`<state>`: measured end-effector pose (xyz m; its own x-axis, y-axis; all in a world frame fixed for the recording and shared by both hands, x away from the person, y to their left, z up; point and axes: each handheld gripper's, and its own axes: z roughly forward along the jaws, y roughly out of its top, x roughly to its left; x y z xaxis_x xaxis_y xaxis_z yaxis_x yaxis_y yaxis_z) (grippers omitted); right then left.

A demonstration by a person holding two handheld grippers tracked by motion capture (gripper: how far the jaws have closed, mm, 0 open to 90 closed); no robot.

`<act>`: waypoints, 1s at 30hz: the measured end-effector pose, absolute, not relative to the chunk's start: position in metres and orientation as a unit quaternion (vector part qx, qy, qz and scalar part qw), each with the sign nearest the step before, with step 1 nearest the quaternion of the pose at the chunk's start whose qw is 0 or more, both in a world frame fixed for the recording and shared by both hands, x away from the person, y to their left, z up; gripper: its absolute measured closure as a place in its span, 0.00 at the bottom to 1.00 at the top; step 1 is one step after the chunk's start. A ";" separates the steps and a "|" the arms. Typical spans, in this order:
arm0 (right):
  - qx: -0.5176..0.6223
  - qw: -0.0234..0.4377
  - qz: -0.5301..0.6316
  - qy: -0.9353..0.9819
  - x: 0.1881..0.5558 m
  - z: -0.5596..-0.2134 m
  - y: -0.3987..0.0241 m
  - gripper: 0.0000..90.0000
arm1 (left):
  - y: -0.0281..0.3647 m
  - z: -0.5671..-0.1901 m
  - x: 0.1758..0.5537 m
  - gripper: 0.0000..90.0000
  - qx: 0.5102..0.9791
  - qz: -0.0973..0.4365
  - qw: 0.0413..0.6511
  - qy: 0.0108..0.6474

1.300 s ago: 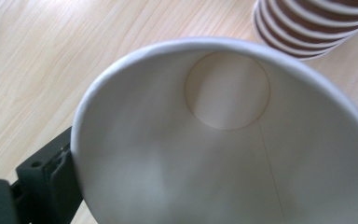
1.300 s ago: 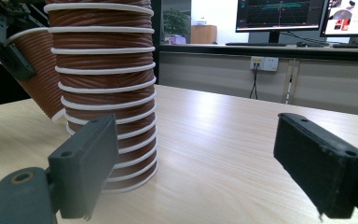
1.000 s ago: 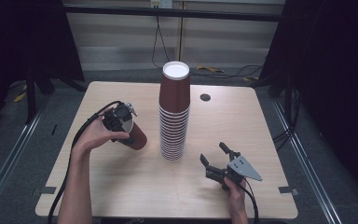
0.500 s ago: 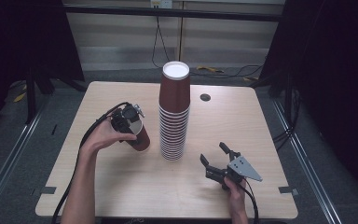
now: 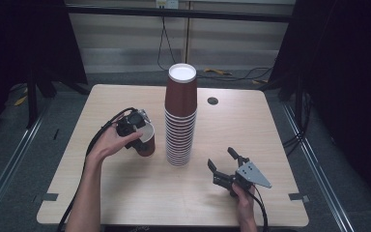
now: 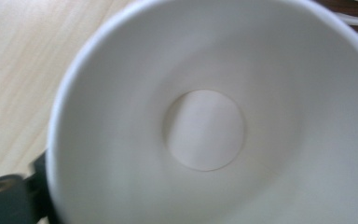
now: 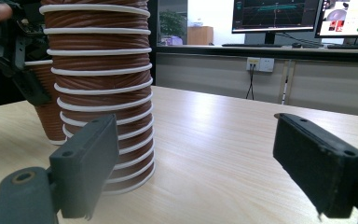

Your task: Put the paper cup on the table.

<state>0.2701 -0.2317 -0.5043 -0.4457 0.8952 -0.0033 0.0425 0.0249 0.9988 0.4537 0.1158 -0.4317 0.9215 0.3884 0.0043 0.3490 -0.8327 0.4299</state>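
Observation:
A brown ribbed paper cup (image 5: 146,144) with a white inside (image 6: 205,130) stands on the table left of a tall stack of upturned brown cups (image 5: 180,121). My left gripper (image 5: 134,123) comes over its rim from the left. One black jaw lies against the cup's outer wall at the lower left of the left gripper view. The jaws have just been closing with the cup between them. My right gripper (image 5: 221,158) rests on the table at the front right, open, with nothing between its jaws. It faces the stack (image 7: 98,93) and the held cup (image 7: 46,116).
The wooden table (image 5: 270,125) has a small round cable hole (image 5: 212,101) behind the stack. Bare tabletop lies right of the stack and along the front edge. Dark curtains flank the table. Monitors (image 7: 279,14) stand on a desk beyond it.
My left hand has shifted slightly toward the stack and turned, so the cup's white mouth now shows beside the gripper. The right gripper has not moved.

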 end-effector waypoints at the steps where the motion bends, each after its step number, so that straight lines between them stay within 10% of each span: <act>1: 0.380 0.363 0.585 0.617 0.270 -0.504 -0.232 0.16 | 0.116 -0.433 0.453 0.09 0.958 0.049 0.211 0.190; 30: 0.380 0.366 0.586 0.615 0.270 -0.504 -0.232 0.15 | 0.150 -0.468 0.434 0.18 0.924 0.047 0.318 0.207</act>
<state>0.2700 -0.2317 -0.5045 -0.4431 0.8964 -0.0052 0.0369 0.0240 0.9990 0.4338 0.1498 -0.4675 0.9096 0.4131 -0.0448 0.3532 -0.7119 0.6071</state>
